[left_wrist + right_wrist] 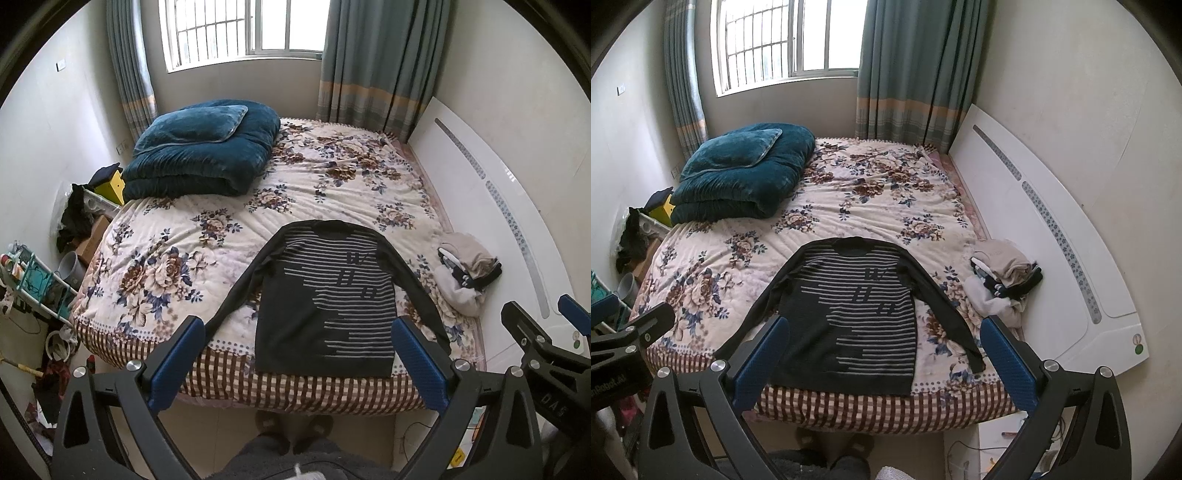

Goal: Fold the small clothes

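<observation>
One dark long-sleeved sweater (325, 299) with pale horizontal stripes lies flat and face up on the bed (229, 236), its hem at the near edge over the checked border of the floral bedspread and its collar pointing toward the window (243, 29). Both of its two sleeves are spread outward and down along its sides, the cuff of the one nearer the headboard (1034, 206) reaching almost to the bed's edge. To that side of the sweater, near the headboard, sits one small pile of clothes (1004, 280) in beige, white and dark fabrics, apart from the sweater. At the far corner of the bed rests one folded teal quilt (199, 158) with one matching pillow (192, 123) on top. Two curtains hang at the window, one on each side. The left hand-held gripper (299, 365) is held above the near edge of the bed with its two blue-padded fingers spread wide and nothing between them. The right hand-held gripper (882, 363) is likewise spread wide and empty, raised over the sweater's lower part without touching it.
</observation>
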